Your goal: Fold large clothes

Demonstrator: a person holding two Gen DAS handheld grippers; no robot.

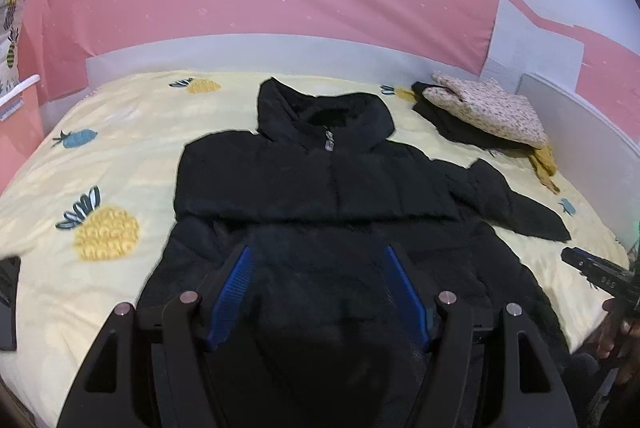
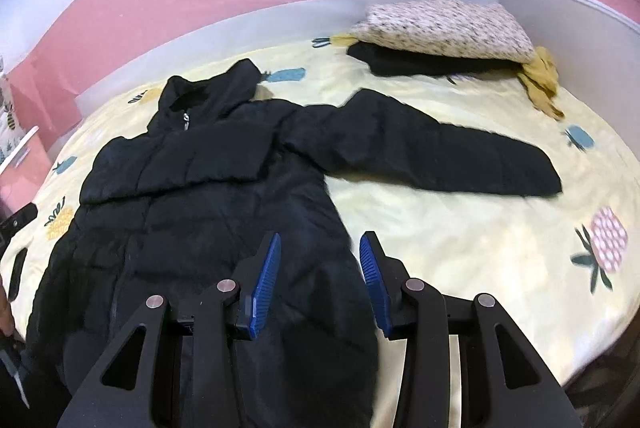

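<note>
Your black jacket has one sleeve folded in, the other sleeve lies toward the bed's right edge; both jaws spread, empty.

My left gripper hung above the black puffer jacket, blue pads apart with nothing between them. The jacket lay face-up on the pineapple-print sheet, one sleeve stretched toward a folded pile. My right gripper poked in at the edge.
</note>
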